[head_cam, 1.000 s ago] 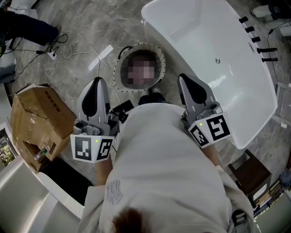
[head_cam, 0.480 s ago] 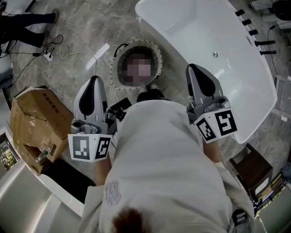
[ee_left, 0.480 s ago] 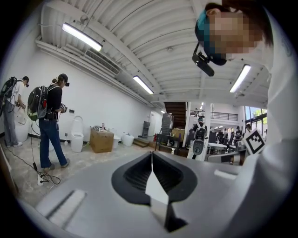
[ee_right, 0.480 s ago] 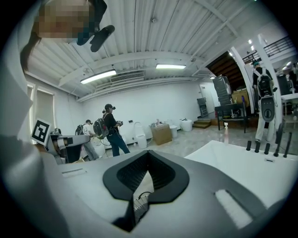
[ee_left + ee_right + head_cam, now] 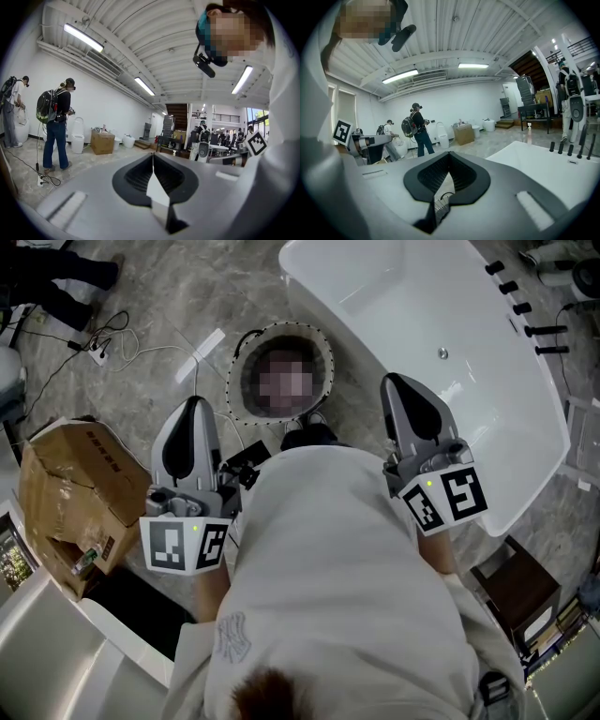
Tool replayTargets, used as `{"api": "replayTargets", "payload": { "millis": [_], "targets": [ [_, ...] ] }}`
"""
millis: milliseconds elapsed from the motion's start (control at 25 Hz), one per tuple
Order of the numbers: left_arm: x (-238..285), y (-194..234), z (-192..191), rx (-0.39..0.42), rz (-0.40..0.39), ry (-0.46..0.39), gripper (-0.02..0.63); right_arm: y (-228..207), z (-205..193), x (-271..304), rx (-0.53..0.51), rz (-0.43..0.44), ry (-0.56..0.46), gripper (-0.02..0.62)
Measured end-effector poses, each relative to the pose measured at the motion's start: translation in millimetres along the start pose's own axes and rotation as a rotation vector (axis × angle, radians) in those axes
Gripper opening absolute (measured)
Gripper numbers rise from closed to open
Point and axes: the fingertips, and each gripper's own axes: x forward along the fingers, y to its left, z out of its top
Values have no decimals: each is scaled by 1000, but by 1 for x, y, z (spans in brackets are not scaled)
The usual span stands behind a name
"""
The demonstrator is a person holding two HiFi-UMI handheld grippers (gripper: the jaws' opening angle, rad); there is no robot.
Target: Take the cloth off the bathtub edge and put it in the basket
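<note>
Tub (image 5: 323, 310) rim is showing no cloth, task seemingly ending; left tool (image 5: 194, 413) and right tool (image 5: 398, 388) are hanging closed, empty, near basket (image 5: 232, 381).

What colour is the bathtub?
Plain glossy white; the bathtub shows best in the head view.

The grey marbled floor (image 5: 178, 296) carries a white bathtub (image 5: 394, 296). A round basket (image 5: 239, 381) stands just beside its end. A cardboard box (image 5: 80, 484) and loose cables (image 5: 122, 338) lie farther out, beyond the basket.
</note>
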Motion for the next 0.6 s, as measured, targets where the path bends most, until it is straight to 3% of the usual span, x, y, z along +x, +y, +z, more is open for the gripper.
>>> {"api": "replayTargets", "payload": {
  "millis": [600],
  "targets": [
    [-2,1,1,-4,4,-7,49,4,-1,0,-12,17,2,-2]
  ]
}}
